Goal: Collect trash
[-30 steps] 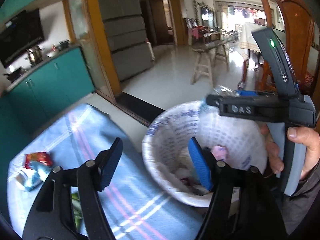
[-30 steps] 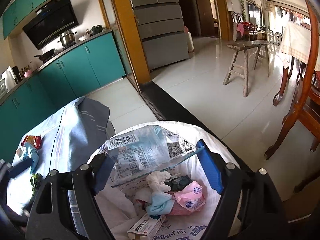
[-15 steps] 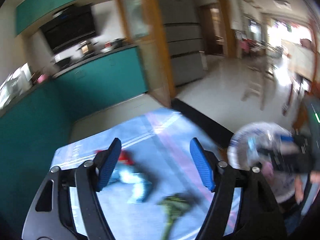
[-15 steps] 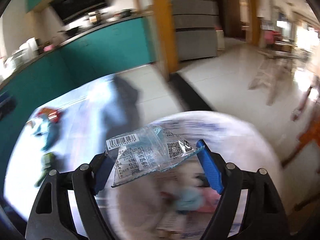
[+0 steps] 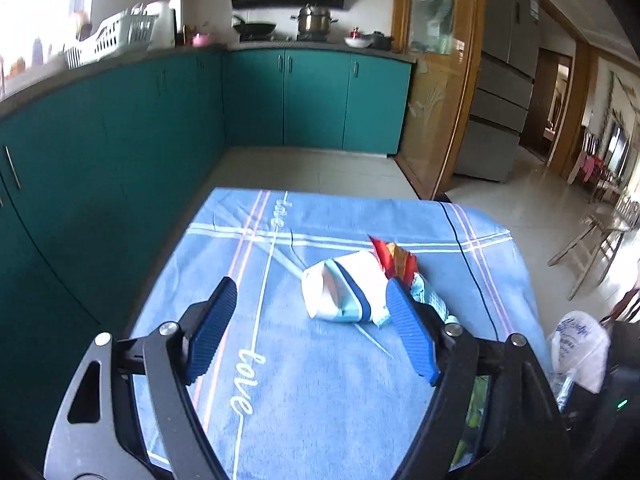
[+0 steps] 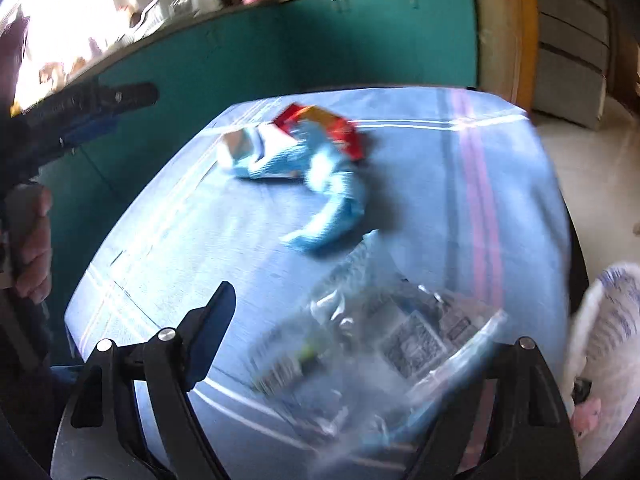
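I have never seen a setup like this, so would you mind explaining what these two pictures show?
There is no robot here: a person holds a two-finger gripper in each hand, and each gripper carries a camera that looks along its fingers. One picture is from the left gripper and one from the right gripper.

On the blue tablecloth lie a white and blue carton, a red wrapper and a light-blue wrapper.

The left jaws are opening with nothing gripped. A clear plastic wrapper sits in the right jaws, but blur hides whether it is gripped. The white bin bag is at the right edge.
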{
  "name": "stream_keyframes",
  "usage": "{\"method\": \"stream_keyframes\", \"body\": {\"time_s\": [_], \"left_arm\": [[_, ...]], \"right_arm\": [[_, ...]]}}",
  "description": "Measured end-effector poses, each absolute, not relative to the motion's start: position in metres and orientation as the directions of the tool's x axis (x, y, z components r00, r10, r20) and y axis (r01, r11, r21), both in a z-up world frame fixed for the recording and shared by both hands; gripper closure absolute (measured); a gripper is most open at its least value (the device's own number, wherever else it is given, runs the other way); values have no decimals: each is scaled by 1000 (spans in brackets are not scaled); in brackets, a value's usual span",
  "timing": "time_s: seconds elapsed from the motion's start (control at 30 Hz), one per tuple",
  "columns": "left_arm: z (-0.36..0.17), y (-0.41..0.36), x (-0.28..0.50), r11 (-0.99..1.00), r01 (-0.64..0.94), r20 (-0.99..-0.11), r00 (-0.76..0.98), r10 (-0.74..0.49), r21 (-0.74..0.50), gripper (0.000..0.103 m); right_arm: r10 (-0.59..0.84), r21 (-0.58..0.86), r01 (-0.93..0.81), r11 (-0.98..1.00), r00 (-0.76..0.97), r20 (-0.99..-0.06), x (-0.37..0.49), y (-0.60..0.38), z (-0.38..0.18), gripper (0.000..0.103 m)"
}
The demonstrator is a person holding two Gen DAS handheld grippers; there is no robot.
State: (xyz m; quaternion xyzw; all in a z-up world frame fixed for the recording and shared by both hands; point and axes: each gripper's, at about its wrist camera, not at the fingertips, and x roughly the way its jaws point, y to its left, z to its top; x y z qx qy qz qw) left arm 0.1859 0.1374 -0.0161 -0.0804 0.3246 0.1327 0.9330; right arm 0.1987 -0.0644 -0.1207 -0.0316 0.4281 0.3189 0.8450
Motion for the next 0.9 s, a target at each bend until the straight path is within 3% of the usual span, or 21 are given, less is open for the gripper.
{"method": "stream_keyframes", "body": {"time_s": [0.2,0.27,0.33,0.43,0.53,0.9], "left_arm": [[-16,148,179,940,-329,-625,754,203,-92,24],[-17,150,179,937,-337,-624,753,207,-96,24],[-19,151,180,935,-343,-628,749,212,-94,24],[-22,153,180,931,-354,-638,738,222,-86,24],[-25,151,182,932,-355,-645,730,227,-73,24],[-35,143,193,940,-335,-676,708,207,-63,22]], "right_arm": [[507,181,-598,781,437,-743,191,-32,-121,24],[495,148,-614,776,446,-745,185,-26,-122,34],[484,116,-630,768,453,-749,182,-20,-124,54],[485,105,-651,752,439,-756,178,-14,-130,72],[479,86,-654,752,451,-753,176,-18,-134,77],[518,141,-603,785,514,-684,186,-81,-113,77]]}}
